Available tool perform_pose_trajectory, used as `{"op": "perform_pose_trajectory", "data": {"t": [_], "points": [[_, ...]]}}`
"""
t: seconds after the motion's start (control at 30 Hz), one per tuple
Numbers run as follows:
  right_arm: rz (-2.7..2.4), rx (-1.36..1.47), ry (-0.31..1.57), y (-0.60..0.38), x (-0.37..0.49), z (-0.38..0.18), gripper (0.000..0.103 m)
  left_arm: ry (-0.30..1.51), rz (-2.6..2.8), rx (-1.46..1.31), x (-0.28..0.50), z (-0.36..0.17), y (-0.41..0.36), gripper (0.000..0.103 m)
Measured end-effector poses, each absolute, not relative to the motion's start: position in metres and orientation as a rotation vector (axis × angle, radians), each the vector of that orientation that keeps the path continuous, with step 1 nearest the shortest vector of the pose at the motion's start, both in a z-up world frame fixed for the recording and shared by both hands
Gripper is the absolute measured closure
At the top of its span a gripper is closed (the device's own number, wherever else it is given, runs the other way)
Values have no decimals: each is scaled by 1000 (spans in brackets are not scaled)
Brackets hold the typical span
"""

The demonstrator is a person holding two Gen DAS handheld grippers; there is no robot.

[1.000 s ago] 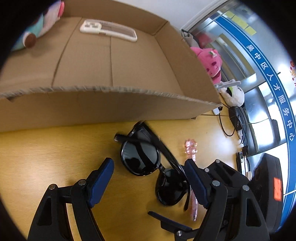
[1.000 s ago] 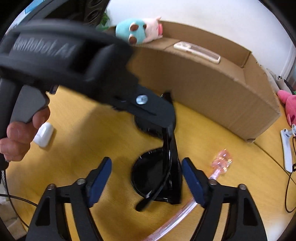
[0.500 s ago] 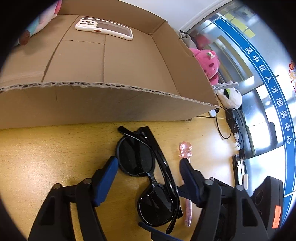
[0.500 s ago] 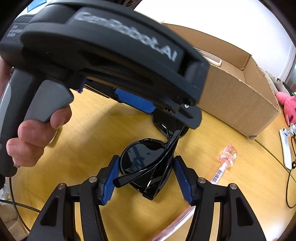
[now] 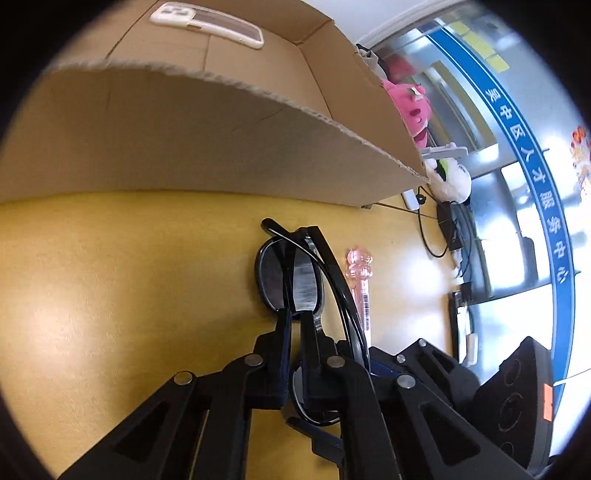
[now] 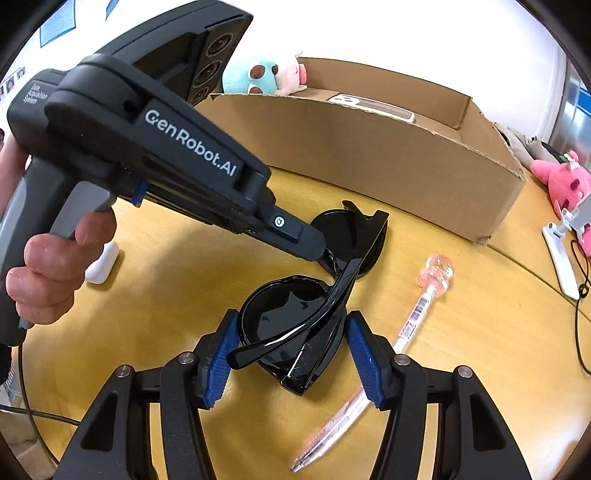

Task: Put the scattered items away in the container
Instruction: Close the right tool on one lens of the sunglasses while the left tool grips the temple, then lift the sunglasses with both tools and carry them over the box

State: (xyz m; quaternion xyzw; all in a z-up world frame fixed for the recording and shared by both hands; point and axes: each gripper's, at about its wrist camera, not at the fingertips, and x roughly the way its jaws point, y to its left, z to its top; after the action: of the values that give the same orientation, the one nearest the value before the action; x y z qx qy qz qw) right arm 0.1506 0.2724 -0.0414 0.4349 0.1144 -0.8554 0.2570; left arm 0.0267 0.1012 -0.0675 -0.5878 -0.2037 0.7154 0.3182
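Black sunglasses (image 5: 291,273) (image 6: 291,321) lie folded on the yellow table in front of the cardboard box (image 5: 221,147) (image 6: 406,166). My left gripper (image 5: 293,317) (image 6: 327,258) is shut on their frame near the bridge. A hand holds it at the left of the right wrist view. My right gripper (image 6: 291,354) straddles the nearer lens, and its blue pads (image 6: 221,354) touch the frame on both sides. A pink transparent pen (image 5: 360,280) (image 6: 424,299) lies just right of the glasses. A white phone case (image 5: 207,24) (image 6: 373,107) rests inside the box.
A teal and pink plush (image 6: 258,77) sits at the box's far left corner. On the table left of the glasses lies a small white case (image 6: 101,264). To the right are a pink plush (image 6: 565,181), a white stand (image 6: 561,254) and cables (image 5: 428,236).
The left jaws went from wide open around the sunglasses to shut on the frame. The right jaws narrowed onto the nearer lens, and the right gripper moved in closer.
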Motion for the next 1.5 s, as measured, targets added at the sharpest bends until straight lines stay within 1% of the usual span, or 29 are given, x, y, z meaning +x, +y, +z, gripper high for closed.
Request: {"op": "perform_pose_trajectory", "data": {"t": [0.03, 0.1, 0.23, 0.43, 0.53, 0.6, 0.83, 0.87, 1.0, 1.13, 1.27, 1.33, 1.37, 1.43, 1.47, 1.5], "points": [[-2319, 1186, 280, 275, 150, -40, 40, -563, 1866, -1550, 27, -69, 100, 100], [-2319, 1193, 237, 275, 147, -36, 40, -594, 1833, -1557, 28, -72, 100, 97], [-2304, 1189, 181, 275, 150, -33, 40, -624, 1733, -1547, 38, -78, 108, 81], [-2296, 1134, 96, 274, 159, -24, 41, -683, 1654, -1547, 41, -88, 112, 81], [-2296, 1098, 154, 265, 168, -19, 41, -655, 1688, -1530, 40, -82, 114, 85], [-2294, 1092, 182, 253, 167, -17, 41, -651, 1694, -1528, 39, -80, 112, 91], [-2260, 1099, 200, 257, 165, -26, 41, -580, 1719, -1504, 43, -72, 115, 91], [-2251, 1097, 195, 258, 172, -28, 40, -571, 1722, -1491, 43, -69, 114, 92], [-2198, 1067, 89, 269, 178, -19, 34, -570, 1722, -1430, 45, -55, 107, 93], [-2108, 1033, -93, 286, 174, 0, 33, -577, 1717, -1354, 47, -40, 103, 93], [-2118, 1037, -166, 293, 155, 11, 33, -600, 1694, -1288, 47, -26, 102, 93], [-2102, 1055, -227, 297, 151, 8, 34, -604, 1693, -1258, 47, -19, 99, 93], [-2069, 1058, -278, 299, 147, 7, 37, -604, 1697, -1248, 47, -16, 97, 93], [-2010, 1047, -333, 300, 144, 7, 48, -618, 1689, -1233, 47, -12, 92, 93], [-1986, 1039, -350, 299, 143, 7, 48, -624, 1686, -1225, 48, -10, 90, 93], [-1977, 1036, -355, 299, 141, 8, 55, -630, 1684, -1214, 48, -8, 88, 93]]}}
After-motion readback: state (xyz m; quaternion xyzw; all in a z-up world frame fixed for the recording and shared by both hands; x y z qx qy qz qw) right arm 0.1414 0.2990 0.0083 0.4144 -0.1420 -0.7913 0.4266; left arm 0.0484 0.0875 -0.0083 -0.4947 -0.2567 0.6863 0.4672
